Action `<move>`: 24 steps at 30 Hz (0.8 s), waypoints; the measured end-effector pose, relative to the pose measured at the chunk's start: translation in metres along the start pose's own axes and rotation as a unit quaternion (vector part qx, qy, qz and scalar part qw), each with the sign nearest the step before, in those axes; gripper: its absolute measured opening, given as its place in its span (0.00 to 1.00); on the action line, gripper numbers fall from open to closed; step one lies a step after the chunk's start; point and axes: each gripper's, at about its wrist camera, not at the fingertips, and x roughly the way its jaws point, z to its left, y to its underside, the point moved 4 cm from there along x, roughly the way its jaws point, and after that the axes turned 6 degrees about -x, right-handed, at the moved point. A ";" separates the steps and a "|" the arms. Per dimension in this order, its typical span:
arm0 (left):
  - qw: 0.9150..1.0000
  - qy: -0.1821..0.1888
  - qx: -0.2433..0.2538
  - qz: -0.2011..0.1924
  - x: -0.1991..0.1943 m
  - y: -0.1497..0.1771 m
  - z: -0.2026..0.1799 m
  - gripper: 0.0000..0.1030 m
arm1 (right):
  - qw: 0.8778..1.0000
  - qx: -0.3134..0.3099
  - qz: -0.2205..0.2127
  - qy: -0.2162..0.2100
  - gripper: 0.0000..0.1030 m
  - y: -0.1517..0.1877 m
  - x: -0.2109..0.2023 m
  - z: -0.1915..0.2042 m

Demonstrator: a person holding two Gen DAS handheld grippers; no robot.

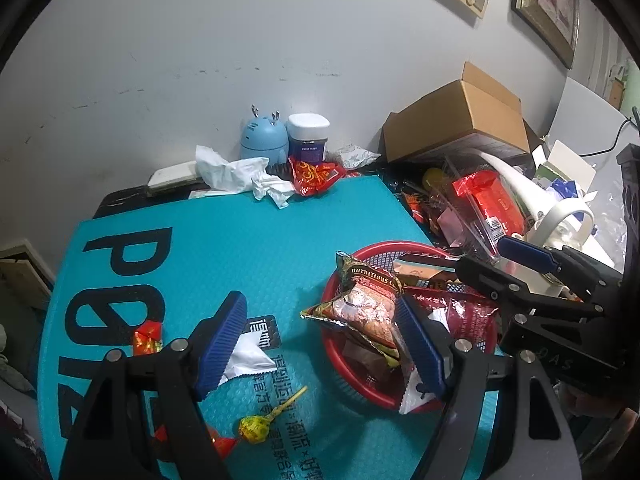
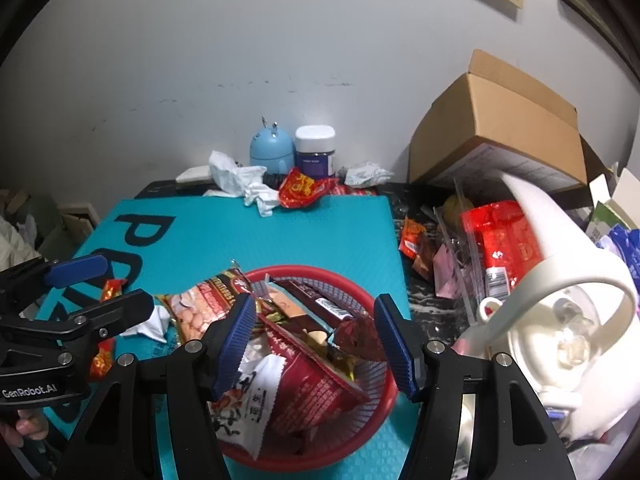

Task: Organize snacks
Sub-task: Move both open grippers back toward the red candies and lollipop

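A red mesh basket [image 1: 362, 252] [image 2: 304, 270] sits on the right side of a teal mat [image 1: 248, 240] [image 2: 320, 232], piled with snack packets. A peanut packet [image 1: 360, 312] [image 2: 200, 308] leans over its left rim. My left gripper [image 1: 320, 344] is open, its right finger over the basket edge beside that packet; it also shows at the left of the right wrist view [image 2: 100, 280]. My right gripper [image 2: 316, 344] is open and empty above the basket's dark red packet [image 2: 312, 376]. On the mat lie a lollipop [image 1: 252, 428], a small red candy [image 1: 148, 336] and a white wrapper [image 1: 248, 356].
Against the back wall stand a blue gadget [image 1: 264, 140], a white-lidded jar [image 1: 308, 136], crumpled tissue [image 1: 240, 176] and a red packet [image 1: 312, 176]. At right are a cardboard box [image 2: 504, 128], a clear bin with red packets [image 2: 496, 236] and a white lamp [image 2: 560, 304].
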 end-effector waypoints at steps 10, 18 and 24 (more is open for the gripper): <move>0.999 -0.017 -0.004 -0.036 -0.050 0.002 0.002 0.74 | 0.999 -0.014 -0.040 -0.022 0.60 -0.006 -0.044 0.021; 0.998 -0.020 -0.013 -0.058 -0.092 0.012 0.004 0.74 | 0.996 -0.028 -0.073 -0.047 0.60 -0.005 -0.085 0.041; 0.997 -0.031 -0.020 -0.068 -0.119 0.026 0.008 0.74 | 0.993 -0.043 -0.091 -0.068 0.60 0.002 -0.110 0.061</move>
